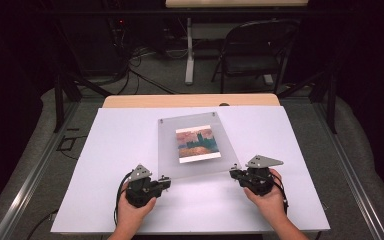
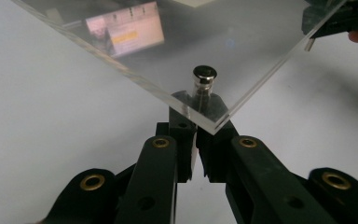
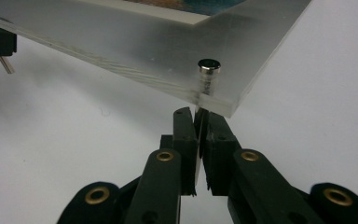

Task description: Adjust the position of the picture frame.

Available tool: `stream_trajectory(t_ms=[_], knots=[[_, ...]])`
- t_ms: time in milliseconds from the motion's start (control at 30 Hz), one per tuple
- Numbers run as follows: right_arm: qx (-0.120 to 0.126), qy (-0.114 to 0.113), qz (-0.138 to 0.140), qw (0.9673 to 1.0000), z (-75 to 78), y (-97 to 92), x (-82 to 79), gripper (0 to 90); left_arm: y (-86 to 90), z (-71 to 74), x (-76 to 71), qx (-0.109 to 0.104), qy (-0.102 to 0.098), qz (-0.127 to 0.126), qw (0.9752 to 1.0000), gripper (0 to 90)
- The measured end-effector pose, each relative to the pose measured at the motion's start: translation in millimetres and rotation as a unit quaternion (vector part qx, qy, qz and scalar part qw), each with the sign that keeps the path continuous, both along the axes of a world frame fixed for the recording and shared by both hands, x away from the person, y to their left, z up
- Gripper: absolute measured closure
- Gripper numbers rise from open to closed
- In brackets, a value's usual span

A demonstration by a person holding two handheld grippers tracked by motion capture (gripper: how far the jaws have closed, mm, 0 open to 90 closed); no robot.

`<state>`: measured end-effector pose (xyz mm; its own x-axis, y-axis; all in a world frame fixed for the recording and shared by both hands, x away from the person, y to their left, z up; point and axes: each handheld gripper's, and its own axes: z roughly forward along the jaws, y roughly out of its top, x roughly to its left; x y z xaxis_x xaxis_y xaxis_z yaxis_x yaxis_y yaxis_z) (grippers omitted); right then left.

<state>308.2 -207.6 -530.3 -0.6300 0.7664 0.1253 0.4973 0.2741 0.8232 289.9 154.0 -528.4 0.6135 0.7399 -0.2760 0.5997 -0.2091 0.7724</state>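
Note:
A clear acrylic panel (image 1: 170, 150) with a painted print (image 1: 197, 143) under it lies on the white tabletop (image 1: 120, 150). My left gripper (image 1: 166, 181) is at its near left corner and my right gripper (image 1: 234, 172) at its near right corner. In the left gripper view the jaws (image 2: 196, 116) are shut under the panel's corner (image 2: 242, 56) on a metal pin (image 2: 204, 74) that passes through it. The right gripper (image 3: 198, 119) is likewise shut on the stem of a pin (image 3: 209, 66) below the panel (image 3: 135, 42).
Two more pin heads (image 1: 214, 114) sit at the panel's far corners. Behind the white board runs a wooden table edge (image 1: 190, 100). A folding chair (image 1: 255, 50) and floor cables (image 1: 140, 75) are beyond it. Metal rails (image 1: 35, 175) flank the table.

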Motion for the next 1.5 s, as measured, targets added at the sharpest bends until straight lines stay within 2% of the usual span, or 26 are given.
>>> stream_trajectory(t_ms=[300,633,800,1100,1500], knots=[[0.022,0.013,-0.001,0.9997,9.3,12.1,15.3,85.3,9.5,13.5,30.7,-0.003,0.003,0.025,0.9997,84.5],[0.026,0.021,-0.022,0.9992,9.4,20.1,32.6,85.4,11.1,11.3,56.4,-0.003,0.001,0.044,0.9990,84.5],[0.020,0.018,-0.028,0.9993,2.9,20.8,34.8,85.4,9.6,3.3,59.5,0.001,0.000,0.047,0.9989,84.3],[0.008,0.026,-0.031,0.9992,-8.0,22.0,36.4,85.5,7.0,-9.2,60.4,0.009,-0.002,0.050,0.9987,84.3],[0.002,0.037,-0.032,0.9988,-15.8,21.2,38.1,85.4,4.8,-16.0,60.1,0.019,0.001,0.049,0.9986,84.1]])
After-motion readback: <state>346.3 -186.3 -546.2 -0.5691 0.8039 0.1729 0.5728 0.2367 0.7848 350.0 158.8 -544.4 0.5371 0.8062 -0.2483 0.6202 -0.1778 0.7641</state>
